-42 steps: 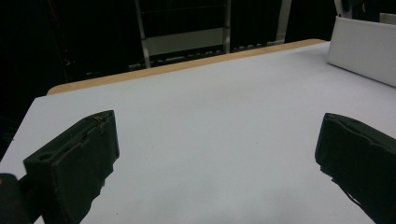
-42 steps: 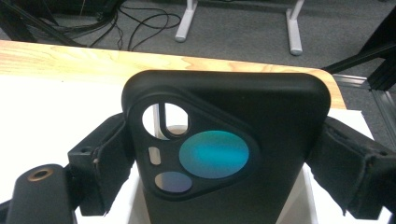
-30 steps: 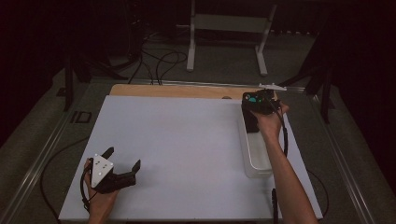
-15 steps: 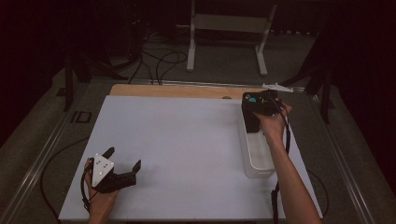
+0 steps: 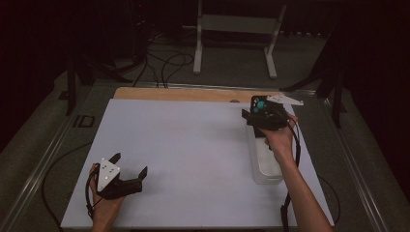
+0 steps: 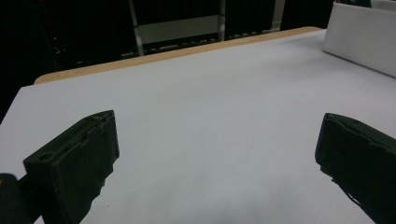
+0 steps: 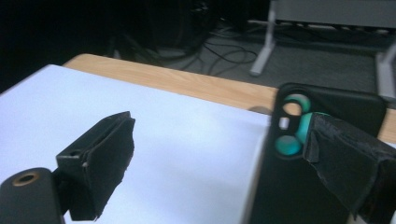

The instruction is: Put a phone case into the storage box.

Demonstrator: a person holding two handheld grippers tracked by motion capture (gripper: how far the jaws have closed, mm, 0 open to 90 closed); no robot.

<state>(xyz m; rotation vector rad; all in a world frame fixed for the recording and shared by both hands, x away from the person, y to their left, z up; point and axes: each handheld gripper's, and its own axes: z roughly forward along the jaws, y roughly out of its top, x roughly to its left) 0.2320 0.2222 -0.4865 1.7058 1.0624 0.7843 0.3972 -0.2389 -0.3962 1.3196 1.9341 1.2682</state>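
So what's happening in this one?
A person works at a white table with a gripper in each hand. The right gripper is at the far end of a clear bin on the table's right side, with a black phone case showing teal through its camera cutouts. In the right gripper view the jaws stand apart, one against the case; whether it is actually gripped is unclear. The left gripper rests open near the front left corner, holding nothing.
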